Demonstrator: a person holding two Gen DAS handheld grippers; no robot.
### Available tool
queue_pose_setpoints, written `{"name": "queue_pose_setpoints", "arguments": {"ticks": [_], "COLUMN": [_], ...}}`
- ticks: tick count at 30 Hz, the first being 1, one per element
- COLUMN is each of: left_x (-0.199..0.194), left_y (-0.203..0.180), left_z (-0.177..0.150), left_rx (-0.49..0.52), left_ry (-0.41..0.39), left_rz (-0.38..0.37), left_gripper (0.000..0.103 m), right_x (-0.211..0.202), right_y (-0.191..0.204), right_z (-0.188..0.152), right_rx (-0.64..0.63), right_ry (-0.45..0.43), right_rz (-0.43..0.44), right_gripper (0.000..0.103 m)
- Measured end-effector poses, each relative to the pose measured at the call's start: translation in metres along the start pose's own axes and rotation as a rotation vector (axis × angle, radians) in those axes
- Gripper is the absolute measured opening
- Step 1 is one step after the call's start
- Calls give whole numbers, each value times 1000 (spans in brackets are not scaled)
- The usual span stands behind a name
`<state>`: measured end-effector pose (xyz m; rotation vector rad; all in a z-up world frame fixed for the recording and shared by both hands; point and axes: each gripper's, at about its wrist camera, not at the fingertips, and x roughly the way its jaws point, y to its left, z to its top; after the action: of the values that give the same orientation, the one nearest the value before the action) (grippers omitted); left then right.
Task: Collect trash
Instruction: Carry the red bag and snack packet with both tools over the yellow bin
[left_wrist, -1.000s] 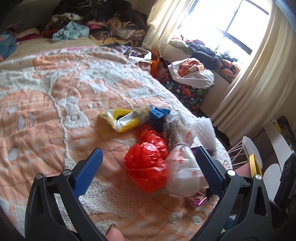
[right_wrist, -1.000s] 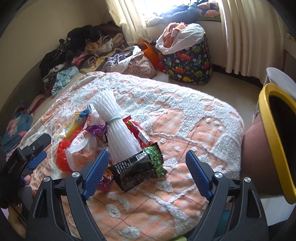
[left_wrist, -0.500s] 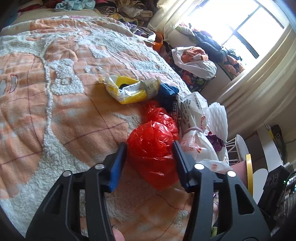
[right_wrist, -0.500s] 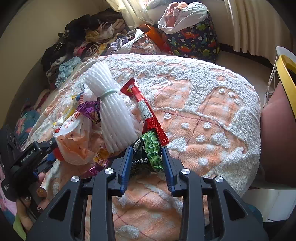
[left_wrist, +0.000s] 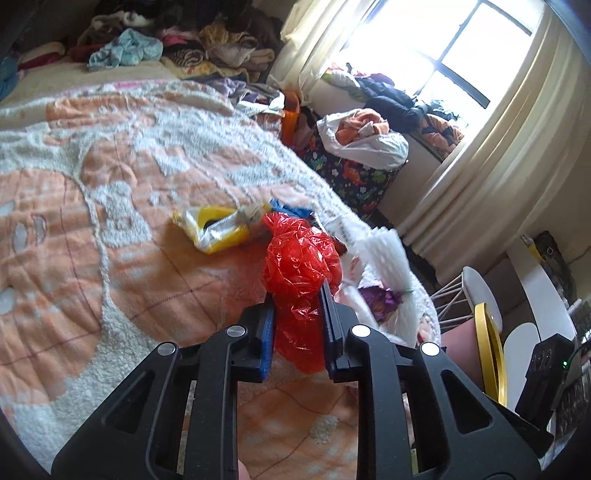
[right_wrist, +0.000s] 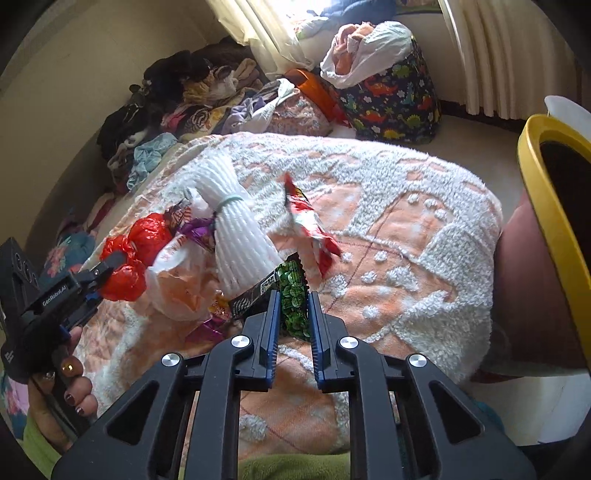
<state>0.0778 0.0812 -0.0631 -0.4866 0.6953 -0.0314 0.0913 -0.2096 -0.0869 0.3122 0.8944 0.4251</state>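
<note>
Trash lies in a pile on the orange and white bedspread (left_wrist: 92, 192). My left gripper (left_wrist: 297, 306) is shut on a red plastic bag (left_wrist: 301, 266) and lifts it; the bag also shows in the right wrist view (right_wrist: 129, 254). My right gripper (right_wrist: 291, 306) is shut on a green and black snack wrapper (right_wrist: 291, 295), with a red wrapper (right_wrist: 310, 232) rising above it. A white foam net bundle (right_wrist: 236, 236), a white and orange bag (right_wrist: 184, 280) and a purple wrapper (right_wrist: 199, 232) lie beside it. A yellow wrapper (left_wrist: 214, 229) lies further up the bed.
A yellow-rimmed bin (right_wrist: 554, 206) stands at the bed's right edge, and shows in the left wrist view (left_wrist: 487, 354). A dinosaur-print basket (right_wrist: 391, 99) with a white bag stands by the window. Clothes (left_wrist: 177, 48) are heaped at the bed's far end. White chair (left_wrist: 476, 295) nearby.
Both grippers closed from wide open onto their items, left on the red bag, right on the green wrapper. Both items are now raised off the bedspread; the red wrapper came up too.
</note>
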Motion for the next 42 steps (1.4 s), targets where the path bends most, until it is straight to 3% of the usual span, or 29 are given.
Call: {"name": "queue_pose_setpoints", "arguments": {"ticks": [9, 16, 42], "left_x": [-28, -37, -24], "left_y": [-24, -42, -124], "left_z": [12, 13, -24], "left_rx": [49, 86, 263], "left_ry": [-80, -95, -6], "left_rz": [-25, -52, -183], "left_gripper": [15, 15, 15], "right_x": [-33, -52, -118], "right_y": [5, 3, -51], "right_z": [6, 13, 32], "right_rx": [-46, -49, 52], "right_ry": [-73, -118, -302], "right_rz": [16, 24, -38], "right_gripper": [14, 14, 14]}}
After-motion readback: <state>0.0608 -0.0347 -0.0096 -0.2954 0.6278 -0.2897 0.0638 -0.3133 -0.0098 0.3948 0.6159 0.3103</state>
